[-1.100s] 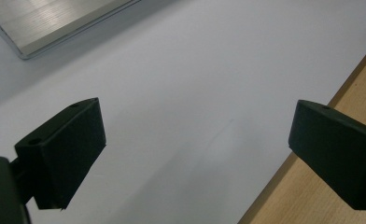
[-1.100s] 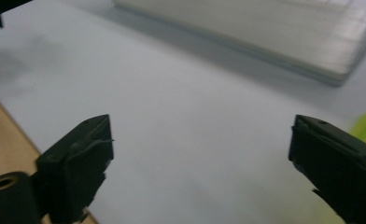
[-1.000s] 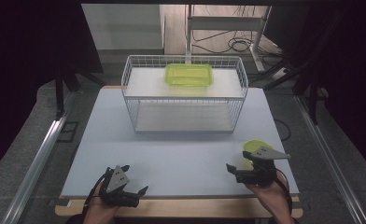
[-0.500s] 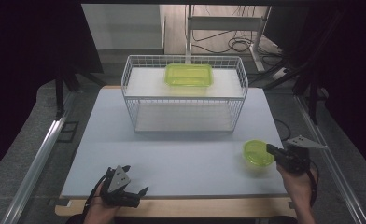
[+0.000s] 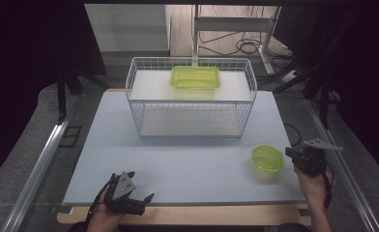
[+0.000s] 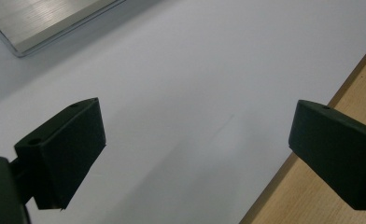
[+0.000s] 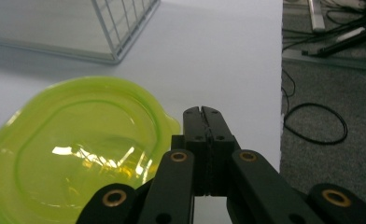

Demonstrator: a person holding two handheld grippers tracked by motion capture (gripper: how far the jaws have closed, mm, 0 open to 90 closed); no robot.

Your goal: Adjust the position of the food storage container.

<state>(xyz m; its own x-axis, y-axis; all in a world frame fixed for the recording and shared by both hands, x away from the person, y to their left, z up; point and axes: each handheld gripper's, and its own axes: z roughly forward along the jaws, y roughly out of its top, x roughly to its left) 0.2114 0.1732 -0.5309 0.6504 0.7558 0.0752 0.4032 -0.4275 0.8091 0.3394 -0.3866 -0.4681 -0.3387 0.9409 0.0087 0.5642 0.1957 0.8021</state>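
A pale table (image 5: 178, 159) seen from above, with a person's forearms coming in from the near edge, each hand holding a black two-jaw gripper. The right gripper (image 5: 290, 153) sits at the table's right edge, toward the near right corner, held level and pointing left across the surface. Its jaws are pressed flat together with nothing between them, as the right gripper view shows plainly (image 7: 203, 112). Just beside its tip, on the table, lies a small round lid (image 5: 268, 158) of clear yellow-green plastic, flat on the surface near the right edge; in the right gripper view the lid (image 7: 73, 158) spreads out to the left of the clenched jaws, its rim close to them, though whether it touches them cannot be told. The left gripper (image 5: 138, 199) rests at the near edge of the table, left of the middle, where a strip of light wood borders the white top. Its jaws stand wide apart with only bare table between them (image 6: 195, 154). Toward the far edge stands a white wire basket (image 5: 139, 104), open at the top, well apart from both hands. A rectangular yellow-green container (image 5: 195, 77) lies in the back part of the basket.
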